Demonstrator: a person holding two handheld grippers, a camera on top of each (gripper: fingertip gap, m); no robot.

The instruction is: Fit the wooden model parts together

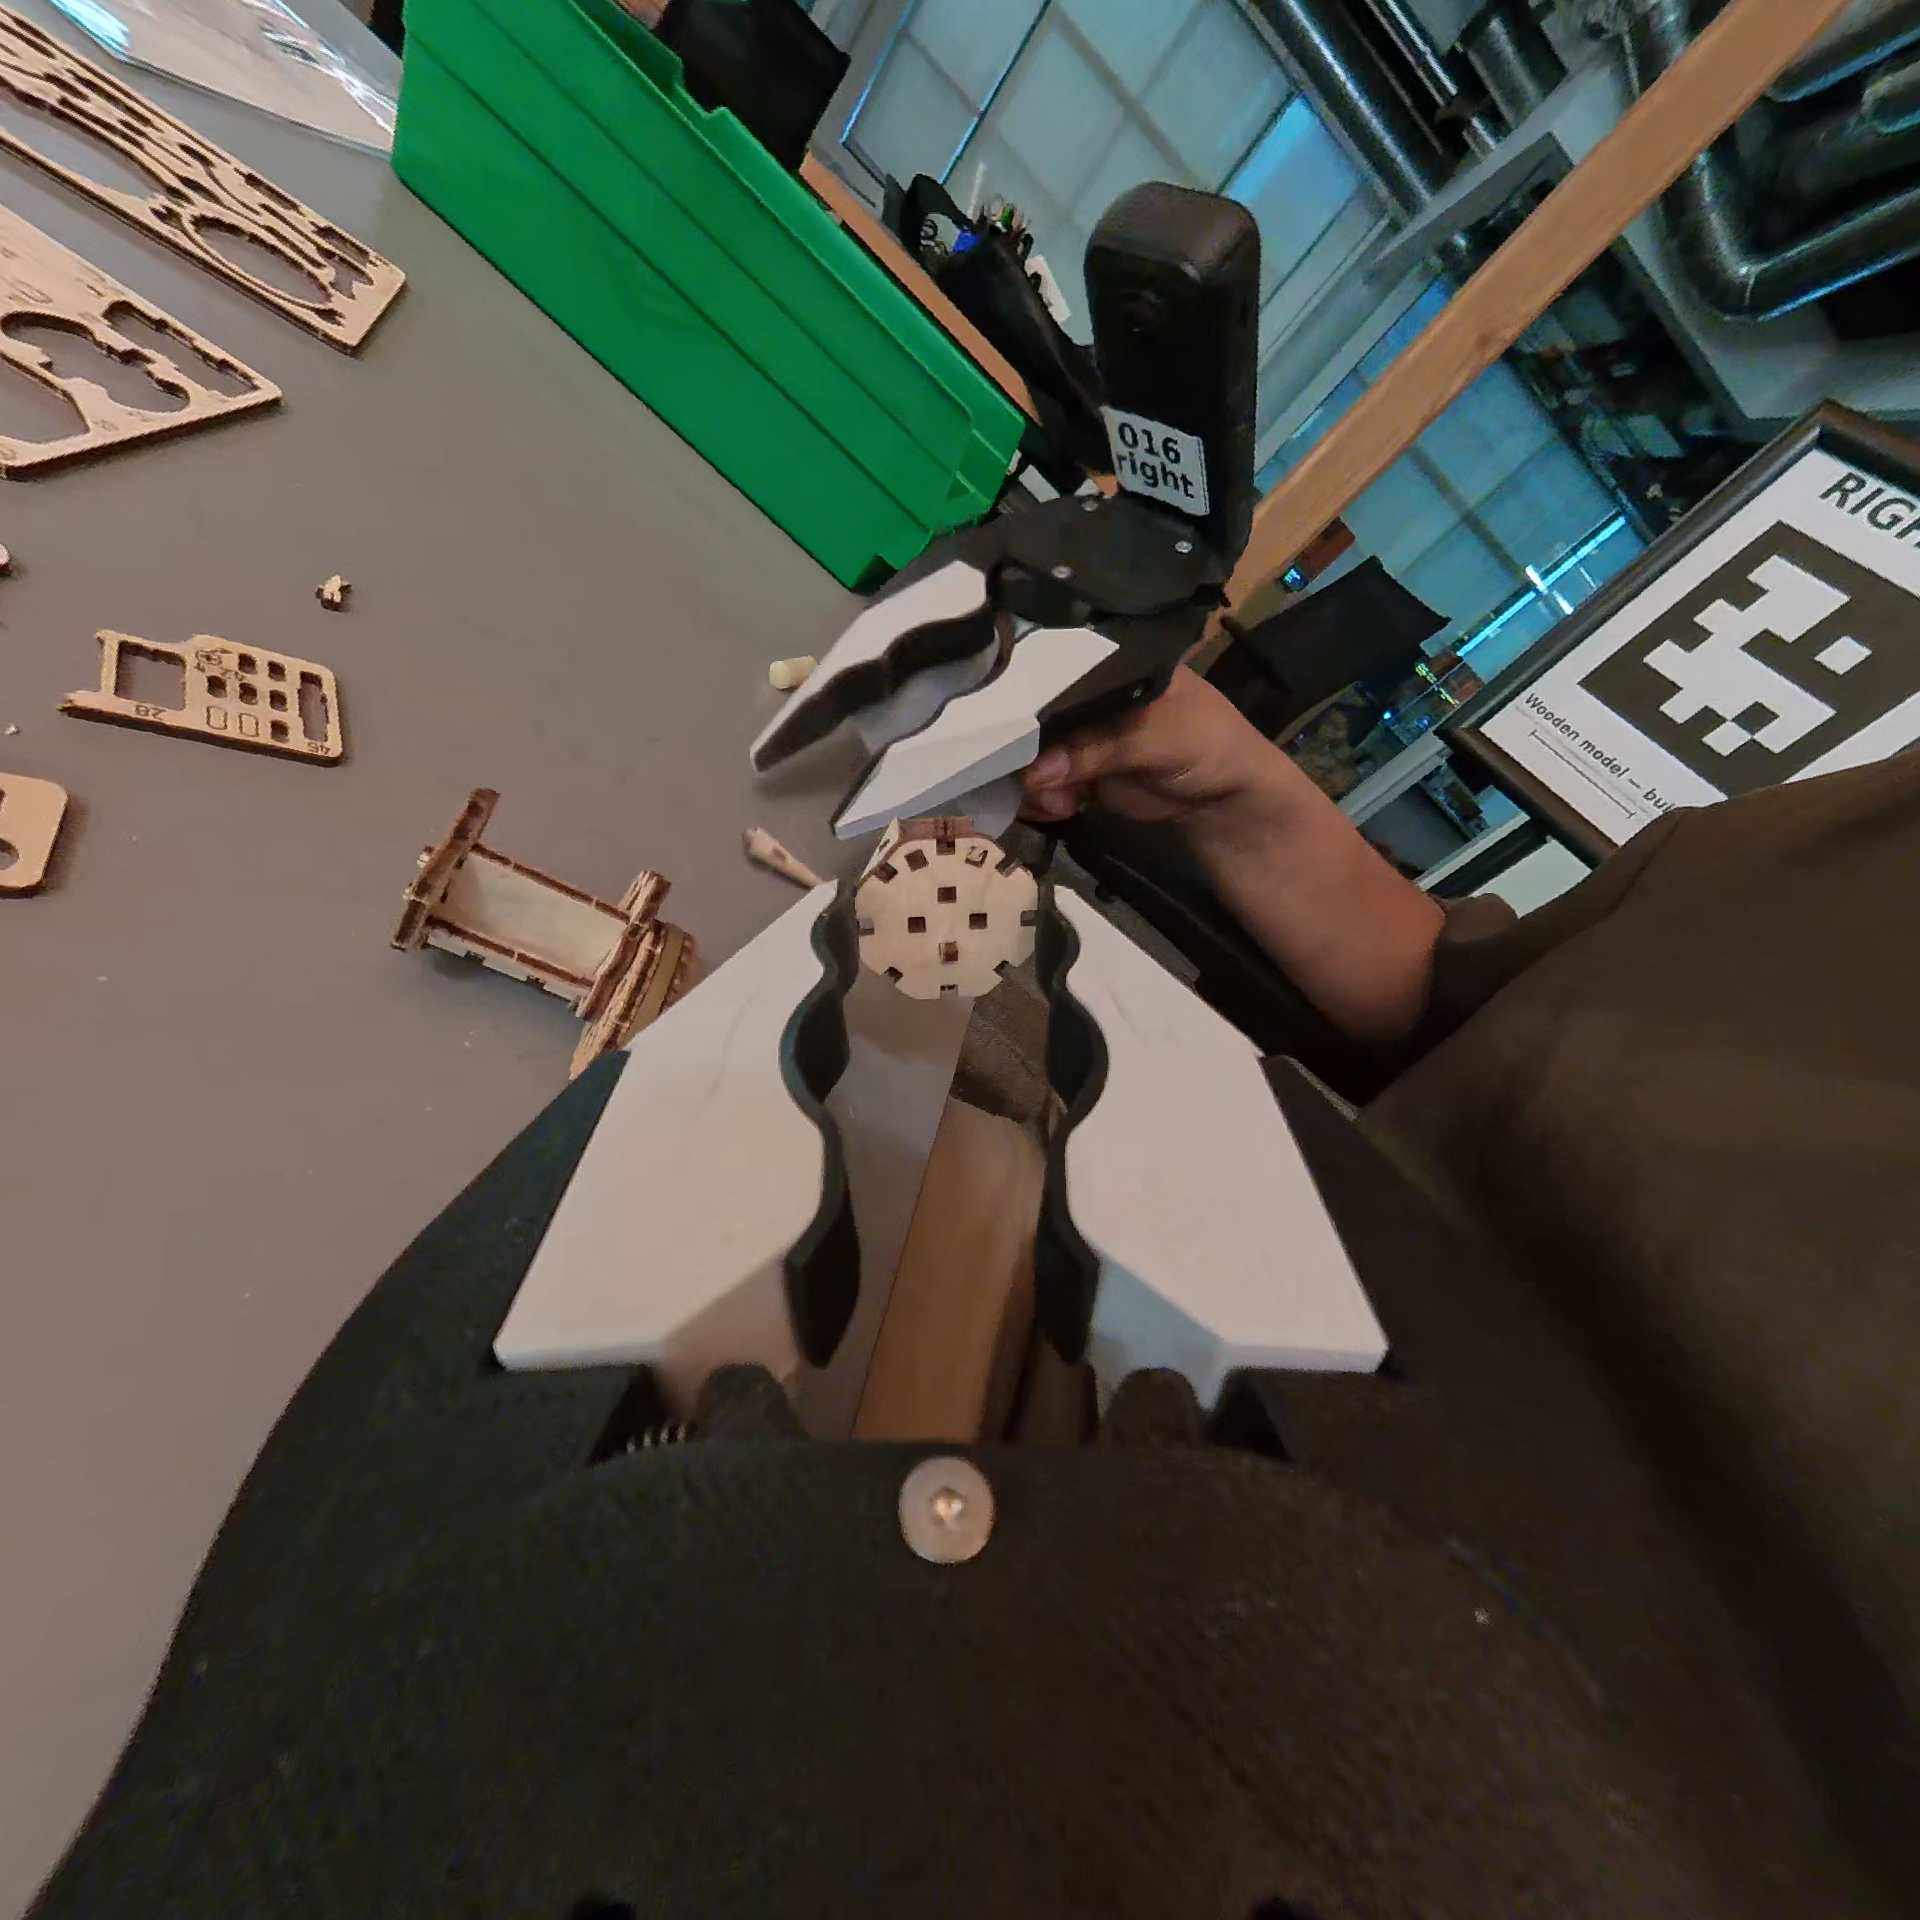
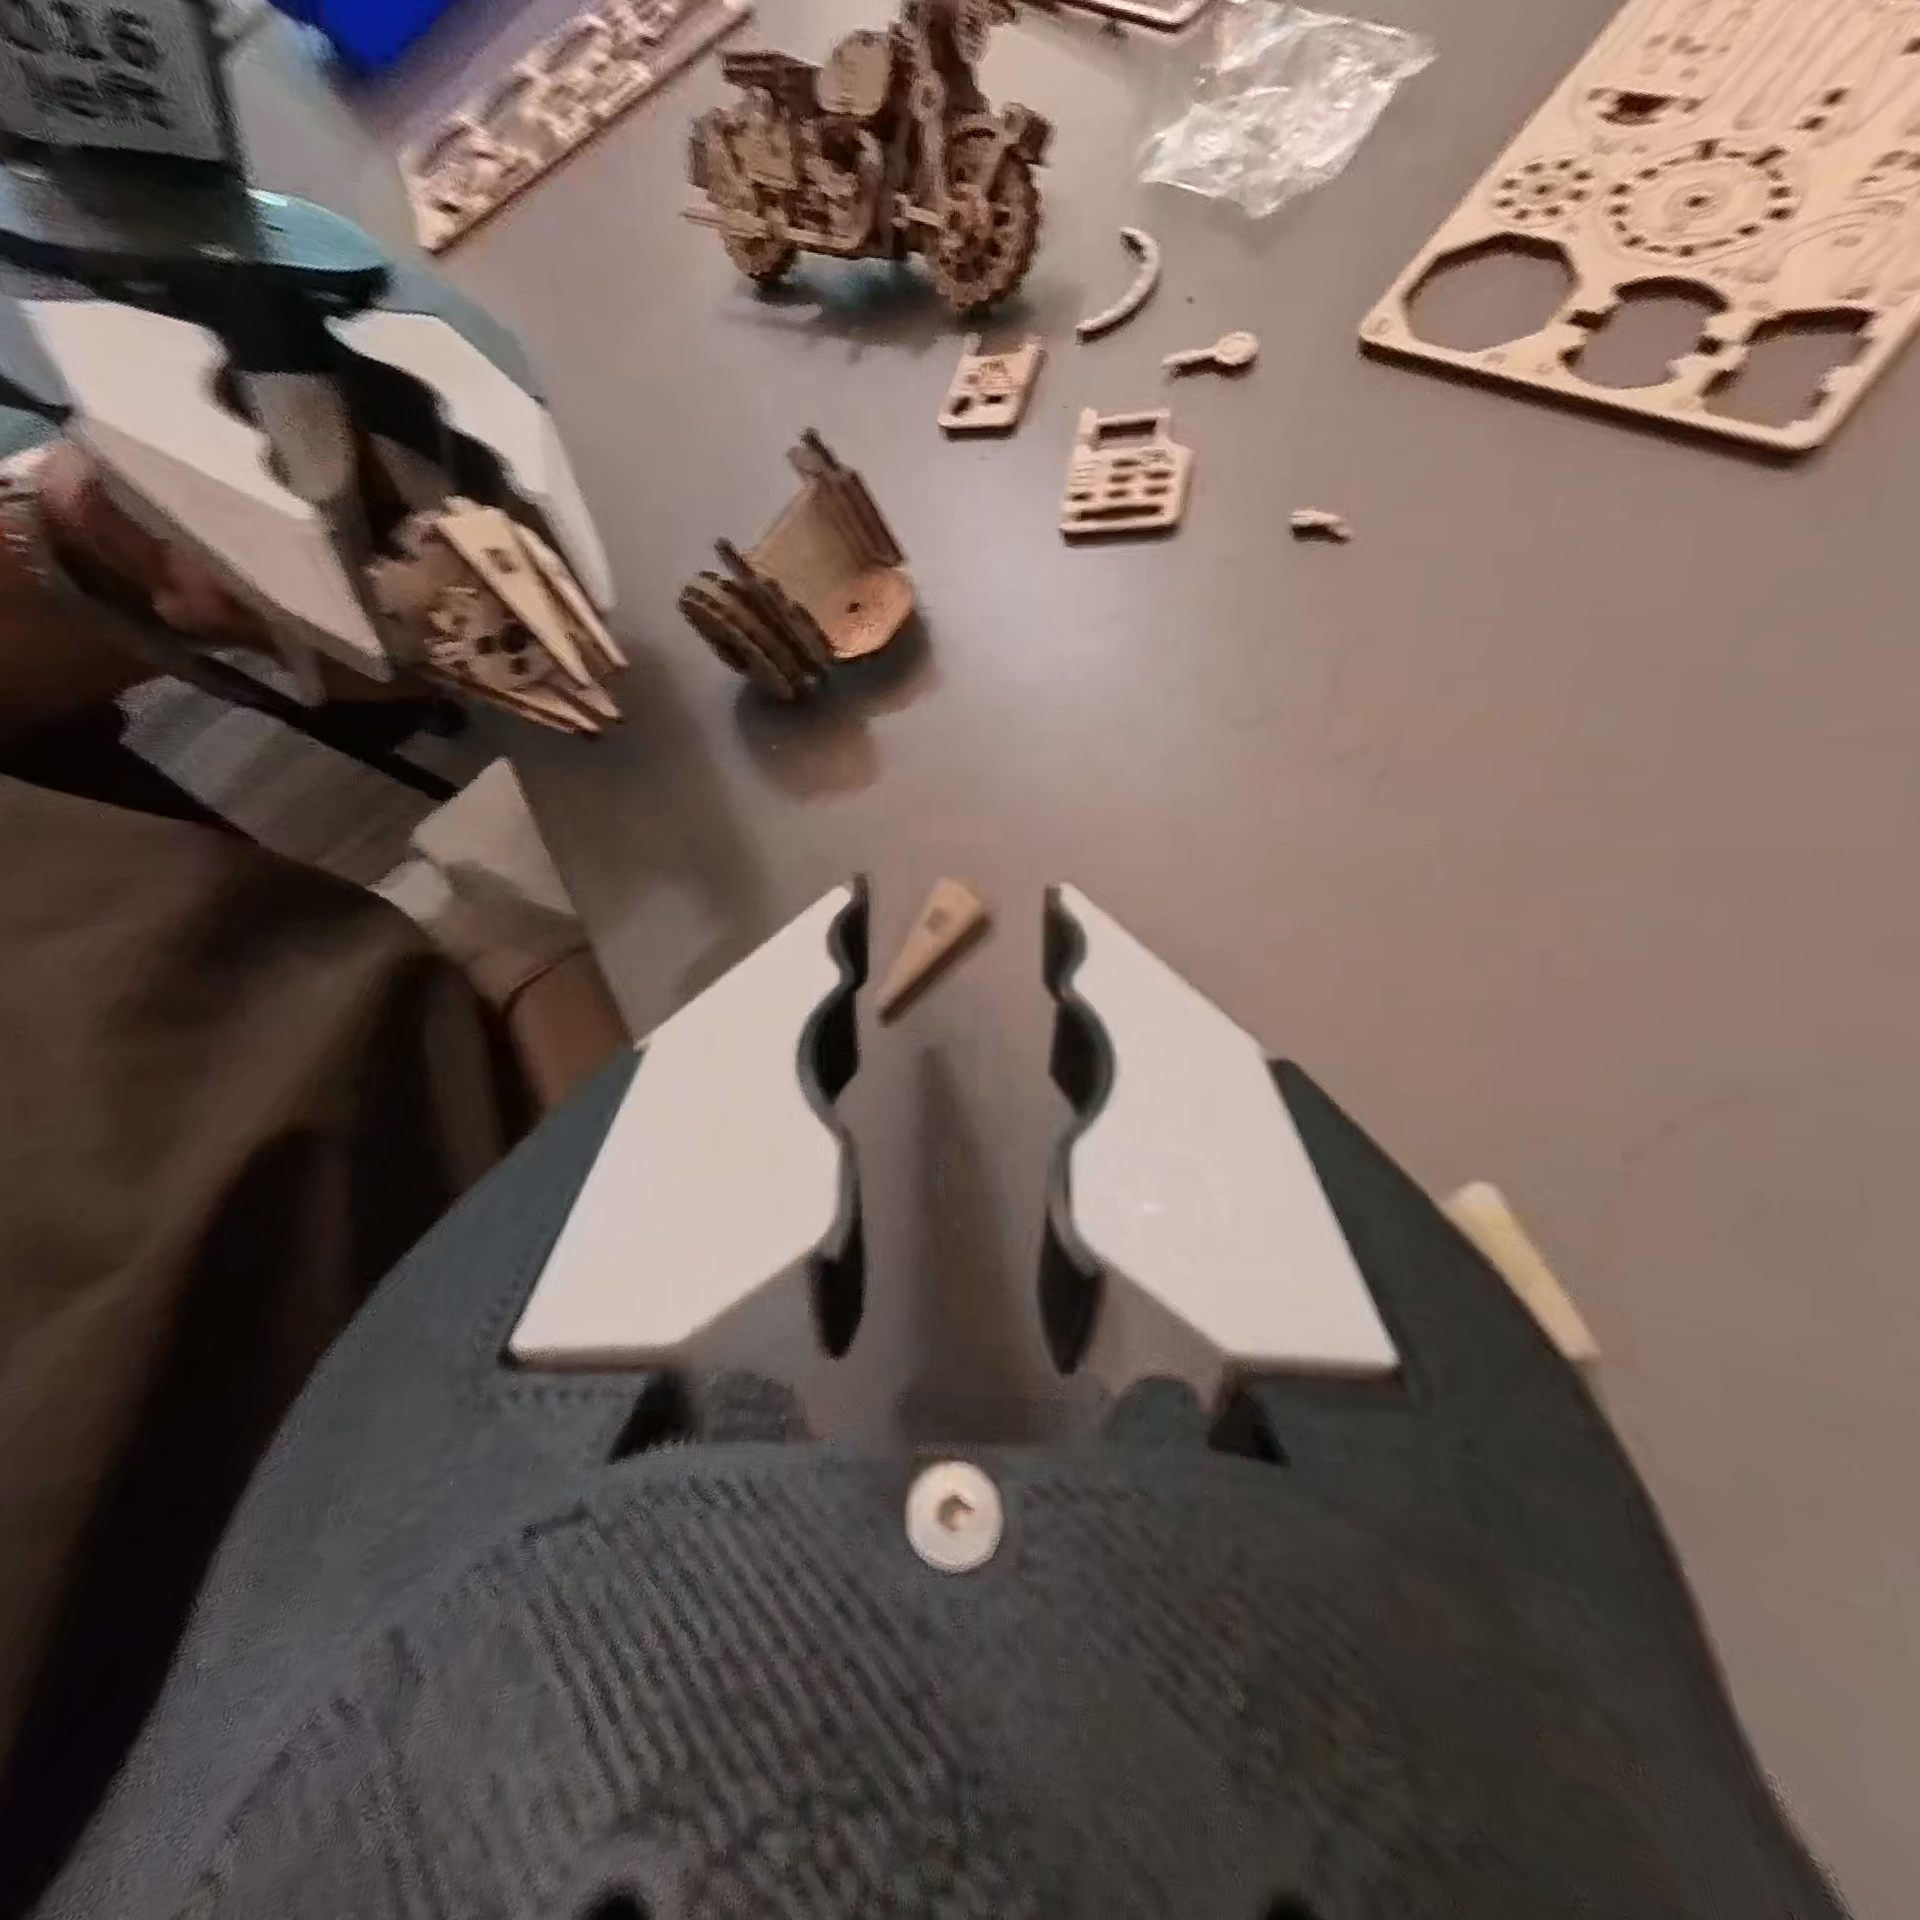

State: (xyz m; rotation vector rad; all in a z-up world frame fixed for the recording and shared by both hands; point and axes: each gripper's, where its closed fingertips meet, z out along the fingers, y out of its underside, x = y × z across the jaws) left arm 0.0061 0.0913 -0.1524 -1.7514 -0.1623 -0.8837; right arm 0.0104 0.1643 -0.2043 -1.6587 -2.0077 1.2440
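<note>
- Wooden drum-shaped sub-assembly [image 1: 943, 906], the round slotted end-plate facing the left wrist camera, is pinched right at the tips of the left gripper [image 1: 943, 914], which is closed down onto it and holding it up off the grey table [image 1: 520, 540].
- From the right wrist view the same piece [image 2: 499, 623] shows thin fins sticking out past the left gripper's tips, though that part of the picture is blurry.
- Right gripper [image 2: 954, 935] is empty, jaws parted a moderate amount, with a small wooden wedge piece [image 2: 933, 943] lying on the table right between its tips. My guess is that wedge is the next pick.
- Just ahead of the right gripper sits a half-built spool-like assembly [image 2: 800, 603], and further ahead the mostly finished wooden motorcycle [image 2: 873, 177], loose small parts and a punched-out plywood sheet [image 2: 1662, 260].
- Off to the left gripper's left is a green bin [image 1: 675, 270].
- What could go wrong: the wedge is thin and lies flat, so closing on it could just skate it across the table or flip it. The drum is only held at the very tips, so pushing a part into it could twist it out of the grip, and those fins look snappable.
</note>
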